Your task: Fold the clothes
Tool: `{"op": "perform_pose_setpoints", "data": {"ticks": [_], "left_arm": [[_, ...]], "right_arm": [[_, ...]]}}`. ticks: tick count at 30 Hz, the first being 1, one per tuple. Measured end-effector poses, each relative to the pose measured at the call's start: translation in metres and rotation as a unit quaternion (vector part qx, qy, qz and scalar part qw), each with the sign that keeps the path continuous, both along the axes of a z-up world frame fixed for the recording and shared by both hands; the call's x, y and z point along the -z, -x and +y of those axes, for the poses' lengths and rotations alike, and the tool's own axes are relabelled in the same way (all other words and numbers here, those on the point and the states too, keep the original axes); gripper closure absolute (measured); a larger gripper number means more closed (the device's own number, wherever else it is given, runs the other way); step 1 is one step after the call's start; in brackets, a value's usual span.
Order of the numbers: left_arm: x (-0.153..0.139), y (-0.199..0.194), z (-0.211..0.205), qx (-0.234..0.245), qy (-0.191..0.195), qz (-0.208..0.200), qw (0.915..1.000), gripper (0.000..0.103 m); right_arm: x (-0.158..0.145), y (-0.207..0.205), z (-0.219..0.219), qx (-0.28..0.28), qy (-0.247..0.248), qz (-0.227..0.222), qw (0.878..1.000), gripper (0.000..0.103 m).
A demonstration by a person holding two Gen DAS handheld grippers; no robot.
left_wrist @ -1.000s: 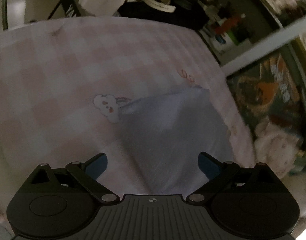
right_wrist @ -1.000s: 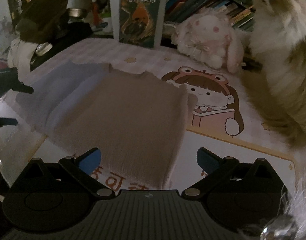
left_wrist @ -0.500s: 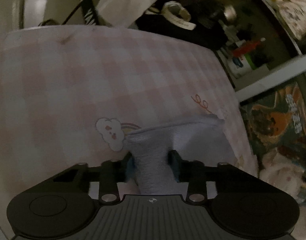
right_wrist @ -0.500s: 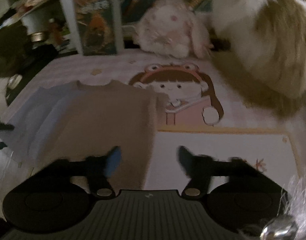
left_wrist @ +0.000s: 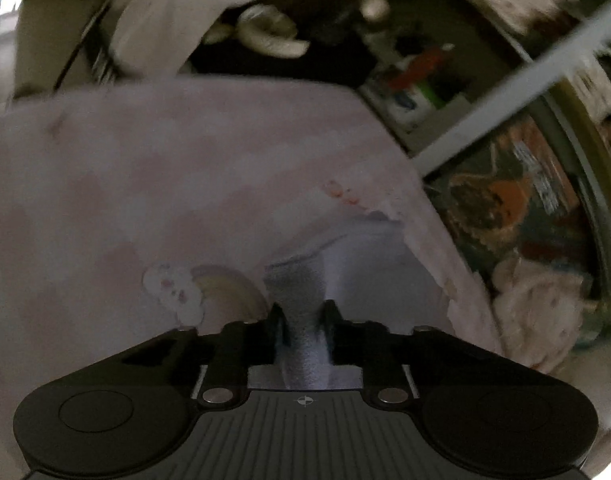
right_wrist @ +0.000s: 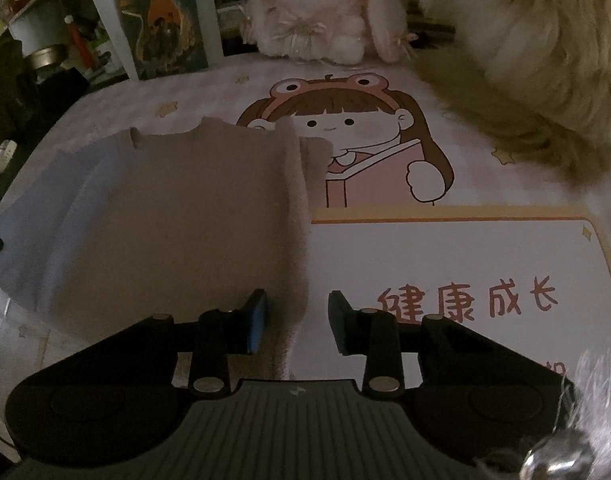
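Dim cartoon-print tabletop (right_wrist: 445,248) with a beige-and-blue sweater (right_wrist: 177,216).
Left tongs (left_wrist: 303,320) clamp a blurred blue sleeve; right tongs (right_wrist: 297,320) stand apart, straddling the sweater's edge.

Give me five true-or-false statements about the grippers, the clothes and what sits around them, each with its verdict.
1. The left gripper is shut on the blue cloth. True.
2. The right gripper is clamped on the tan garment. False: its jaws are apart, straddling the garment's right edge.
3. The tan garment lies on top of the blue cloth. True.
4. The plush rabbit sits on the tan garment. False: it sits at the mat's far edge.
5. A book stands left of the rabbit. True.
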State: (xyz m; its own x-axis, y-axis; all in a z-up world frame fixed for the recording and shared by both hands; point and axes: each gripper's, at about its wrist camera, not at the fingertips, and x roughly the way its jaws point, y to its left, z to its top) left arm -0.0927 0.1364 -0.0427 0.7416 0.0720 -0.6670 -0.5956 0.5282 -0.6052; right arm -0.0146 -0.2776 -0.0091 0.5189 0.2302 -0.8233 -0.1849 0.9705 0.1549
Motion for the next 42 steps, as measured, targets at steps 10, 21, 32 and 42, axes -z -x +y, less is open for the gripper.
{"op": "perform_pose_setpoints", "data": {"ticks": [10, 21, 32, 42], "left_arm": [[0.011, -0.008, 0.009, 0.007, 0.028, -0.013, 0.9995, 0.086], [0.005, -0.009, 0.017, 0.026, 0.001, -0.019, 0.9995, 0.093], [-0.042, -0.006, -0.029, 0.034, -0.088, -0.067, 0.9933, 0.095], [-0.113, -0.005, -0.156, 0.148, -0.253, -0.136, 0.9464, 0.095]], "right_arm": [[0.000, -0.001, 0.004, 0.009, 0.002, 0.006, 1.000, 0.071], [-0.011, -0.001, 0.024, -0.056, 0.020, -0.041, 0.997, 0.070], [0.005, -0.029, 0.021, -0.140, -0.002, -0.022, 0.990, 0.072], [0.014, -0.047, 0.001, -0.184, -0.067, 0.001, 0.981, 0.072]]}}
